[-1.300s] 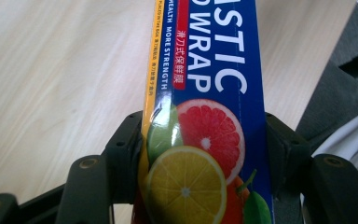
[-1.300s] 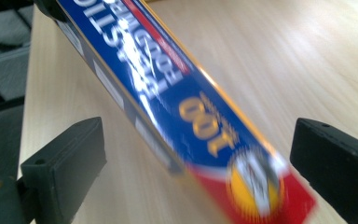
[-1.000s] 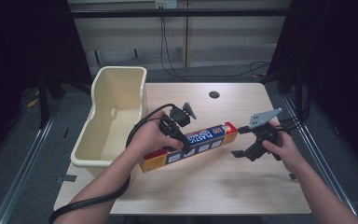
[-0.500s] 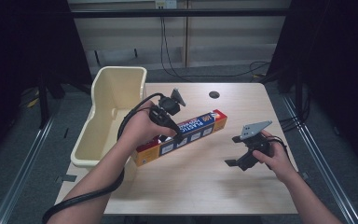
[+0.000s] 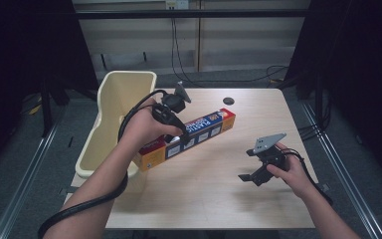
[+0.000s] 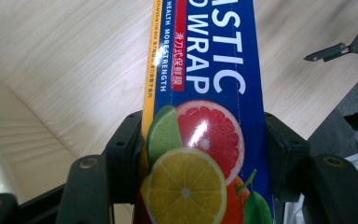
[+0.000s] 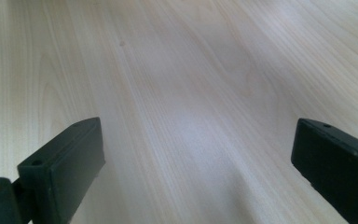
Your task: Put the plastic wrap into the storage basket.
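A long blue, red and yellow plastic wrap box (image 5: 186,138) is held above the wooden table (image 5: 204,199), slanting from near left up to far right. My left gripper (image 5: 176,139) is shut on its middle. In the left gripper view both black jaws press the sides of the plastic wrap box (image 6: 200,140), whose fruit picture faces the camera. My right gripper (image 5: 246,177) hovers over the table's right part, open, apart from the box. The right gripper view has wide-spread fingers (image 7: 60,163) with bare wood between them.
A cream plastic bin (image 5: 119,117) stands along the table's left edge, its open top next to the box's near end. A small dark round hole (image 5: 229,100) marks the table's far side. Black cables trail from both grippers.
My left gripper has carried the box leftward toward the bin. My right gripper let go of the box's right end, opened, and drew back toward the near right.
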`<state>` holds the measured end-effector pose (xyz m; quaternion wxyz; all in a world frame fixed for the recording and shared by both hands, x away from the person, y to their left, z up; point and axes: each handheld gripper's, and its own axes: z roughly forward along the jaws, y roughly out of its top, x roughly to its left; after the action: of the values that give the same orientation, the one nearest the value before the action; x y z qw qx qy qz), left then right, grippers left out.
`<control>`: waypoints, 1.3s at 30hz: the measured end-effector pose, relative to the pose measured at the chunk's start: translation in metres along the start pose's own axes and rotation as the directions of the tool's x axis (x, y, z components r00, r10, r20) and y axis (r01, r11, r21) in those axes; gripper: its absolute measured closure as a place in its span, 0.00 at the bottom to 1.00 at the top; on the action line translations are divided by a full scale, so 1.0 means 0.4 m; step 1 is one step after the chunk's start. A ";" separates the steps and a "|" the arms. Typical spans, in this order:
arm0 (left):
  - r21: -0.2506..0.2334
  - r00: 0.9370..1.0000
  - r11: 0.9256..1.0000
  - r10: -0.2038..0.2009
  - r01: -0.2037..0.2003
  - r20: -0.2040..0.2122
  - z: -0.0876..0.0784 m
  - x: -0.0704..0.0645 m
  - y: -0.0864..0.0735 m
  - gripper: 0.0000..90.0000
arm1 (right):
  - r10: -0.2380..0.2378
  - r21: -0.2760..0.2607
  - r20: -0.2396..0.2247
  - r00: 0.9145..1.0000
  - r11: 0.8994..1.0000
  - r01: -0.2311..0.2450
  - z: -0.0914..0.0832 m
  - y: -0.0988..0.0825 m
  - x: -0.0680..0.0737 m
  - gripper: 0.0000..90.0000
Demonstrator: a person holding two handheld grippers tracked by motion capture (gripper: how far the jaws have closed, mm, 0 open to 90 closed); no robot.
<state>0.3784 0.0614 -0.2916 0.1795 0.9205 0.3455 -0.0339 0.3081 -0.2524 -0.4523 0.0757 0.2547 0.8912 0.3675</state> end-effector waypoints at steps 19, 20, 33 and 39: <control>-0.056 0.991 0.990 -0.129 0.126 -0.045 -0.100 0.045 -0.018 0.45 | 0.033 0.006 0.006 0.999 0.999 -0.034 0.019 -0.005 0.001 0.02; -0.059 0.989 0.989 -0.139 0.137 -0.041 -0.104 0.047 -0.020 0.45 | 0.037 0.006 0.001 0.999 0.999 -0.037 0.019 -0.005 0.002 0.02; -0.063 0.969 0.969 -0.241 0.237 -0.060 -0.165 0.079 -0.038 0.45 | 0.035 0.008 0.020 0.999 0.999 -0.035 0.019 -0.008 0.002 0.02; -0.070 0.959 0.960 -0.275 0.270 -0.071 -0.185 0.102 -0.042 0.45 | 0.033 0.008 0.026 0.999 0.999 -0.033 0.017 -0.007 0.004 0.02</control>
<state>0.3938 0.1247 -0.2352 0.1865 0.8589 0.4768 -0.0109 0.3078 -0.2493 -0.4589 0.0803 0.2743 0.8874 0.3618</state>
